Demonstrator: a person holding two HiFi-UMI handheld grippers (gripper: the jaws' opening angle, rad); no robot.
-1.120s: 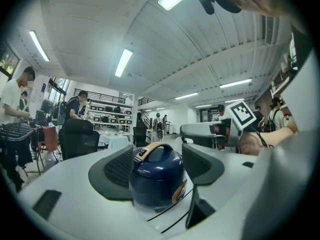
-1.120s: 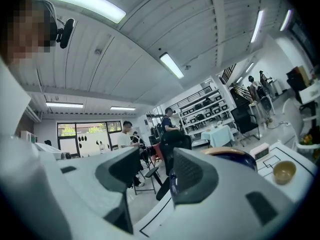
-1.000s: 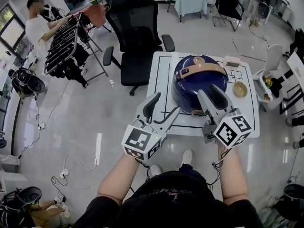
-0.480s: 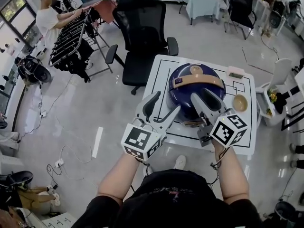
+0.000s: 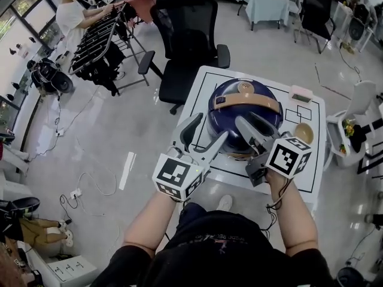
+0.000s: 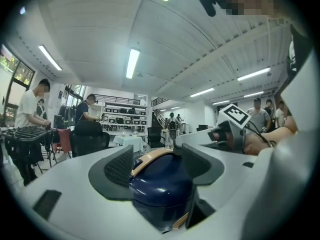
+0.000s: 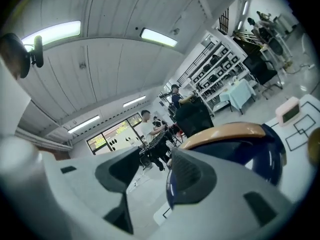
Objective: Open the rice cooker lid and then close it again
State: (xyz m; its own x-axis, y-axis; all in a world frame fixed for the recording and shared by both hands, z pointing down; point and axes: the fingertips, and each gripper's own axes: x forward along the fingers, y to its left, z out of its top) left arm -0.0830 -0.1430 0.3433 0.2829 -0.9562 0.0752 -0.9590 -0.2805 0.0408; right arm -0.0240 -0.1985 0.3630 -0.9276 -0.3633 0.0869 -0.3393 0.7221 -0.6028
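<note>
Your rice cooker (image 5: 244,115) has a smooth, glossy navy shell that catches highlights. Its tan handle (image 5: 248,102) looks like matt plastic. Your left gripper (image 5: 207,131) and right gripper (image 5: 247,119) are matt light-grey plastic, with dark, finely textured pads (image 6: 120,165). The table (image 5: 200,94) top is smooth white. The floor (image 5: 137,118) is polished and reflective. The office chair (image 5: 185,23) is matt black.

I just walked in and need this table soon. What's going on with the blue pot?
A person holds a hand-held gripper in each hand at a blue rice cooker on the white table. The left hand-held gripper points at the cooker's near left side, and the right hand-held gripper is at its front. Both have their jaws apart and grip nothing. The lid is shut.
</note>
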